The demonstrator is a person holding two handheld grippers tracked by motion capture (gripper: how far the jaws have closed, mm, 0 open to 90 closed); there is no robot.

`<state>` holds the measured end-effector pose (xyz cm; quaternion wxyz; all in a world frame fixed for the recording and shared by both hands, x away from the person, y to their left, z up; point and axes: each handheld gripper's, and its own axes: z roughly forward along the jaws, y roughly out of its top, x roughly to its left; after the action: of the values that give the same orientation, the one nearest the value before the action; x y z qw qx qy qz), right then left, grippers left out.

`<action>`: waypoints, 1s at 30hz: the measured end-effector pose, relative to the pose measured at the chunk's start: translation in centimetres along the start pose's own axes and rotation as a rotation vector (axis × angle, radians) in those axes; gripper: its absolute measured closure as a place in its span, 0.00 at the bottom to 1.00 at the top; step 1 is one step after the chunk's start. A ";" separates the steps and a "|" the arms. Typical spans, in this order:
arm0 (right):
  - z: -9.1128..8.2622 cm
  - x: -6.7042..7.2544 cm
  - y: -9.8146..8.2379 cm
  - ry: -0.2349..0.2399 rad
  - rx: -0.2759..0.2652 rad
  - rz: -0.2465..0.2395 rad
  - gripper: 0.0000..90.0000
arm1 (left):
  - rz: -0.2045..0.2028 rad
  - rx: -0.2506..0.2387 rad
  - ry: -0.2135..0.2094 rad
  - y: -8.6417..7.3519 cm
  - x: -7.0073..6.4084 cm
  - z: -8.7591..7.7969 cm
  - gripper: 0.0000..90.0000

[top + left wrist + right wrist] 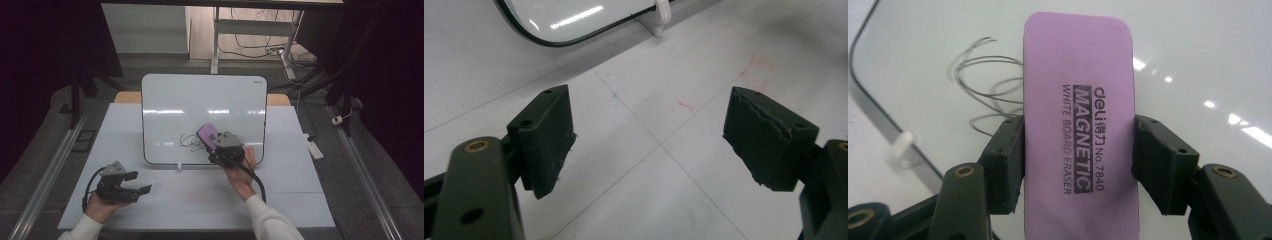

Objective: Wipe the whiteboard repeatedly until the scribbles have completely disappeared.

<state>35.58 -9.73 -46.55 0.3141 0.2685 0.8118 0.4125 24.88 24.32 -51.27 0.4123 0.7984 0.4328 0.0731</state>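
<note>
At lower left of the high view, your left gripper [134,183] hangs over the table [200,200] with jaws apart, nothing between them. Mid-frame, your right gripper [214,141] clamps the one purple eraser [1080,115] against the one whiteboard [200,100], beside one black scribble [983,85]. Beyond, grey floor, cables, dark curtains.

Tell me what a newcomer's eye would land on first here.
The purple eraser stands out, clamped in the right gripper against the whiteboard propped upright at mid-table. Just left of it, a scribble of looping pen lines marks the board. The left gripper rests open near the table's front left.
</note>
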 end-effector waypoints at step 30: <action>0.8 1.4 0.2 0.030 -0.018 0.007 0.45 | 0.003 -0.001 0.001 0.0 0.0 0.0 0.24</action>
<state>35.29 -8.25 -47.21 0.3029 0.2622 0.8119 0.4247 24.88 24.29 -51.28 0.4122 0.7988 0.4319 0.0742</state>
